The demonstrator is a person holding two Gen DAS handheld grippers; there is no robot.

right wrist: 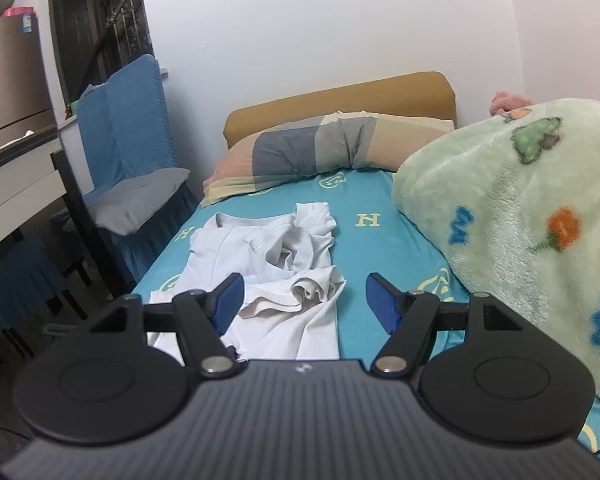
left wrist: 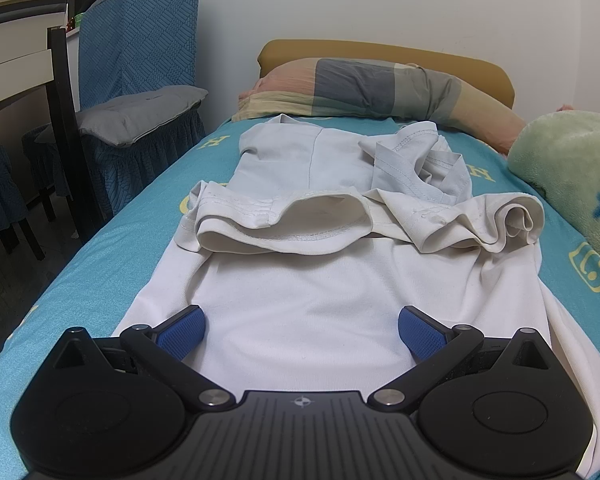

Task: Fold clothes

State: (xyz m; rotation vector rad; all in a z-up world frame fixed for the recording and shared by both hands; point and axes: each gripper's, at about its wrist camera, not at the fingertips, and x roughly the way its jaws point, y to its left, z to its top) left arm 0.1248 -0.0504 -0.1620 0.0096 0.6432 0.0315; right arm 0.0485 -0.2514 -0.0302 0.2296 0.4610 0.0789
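soft matt cotton-like white shirt [left wrist: 308, 320] on smooth turquoise sheet [left wrist: 100, 264]; fluffy green fleece blanket [right wrist: 520, 216] beside it.

The white shirt's [left wrist: 300, 300] near hem hides behind the left gripper's body, the green blanket [right wrist: 520, 220] is cut off at the right edge, and the pillow's [right wrist: 320, 148] right end sits behind it.

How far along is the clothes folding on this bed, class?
Done: little; the white shirt lies partly spread, its far end bunched. The pale grey garment beyond it is crumpled. In hand: nothing; the left gripper and right gripper are open, empty. Left: folding both.
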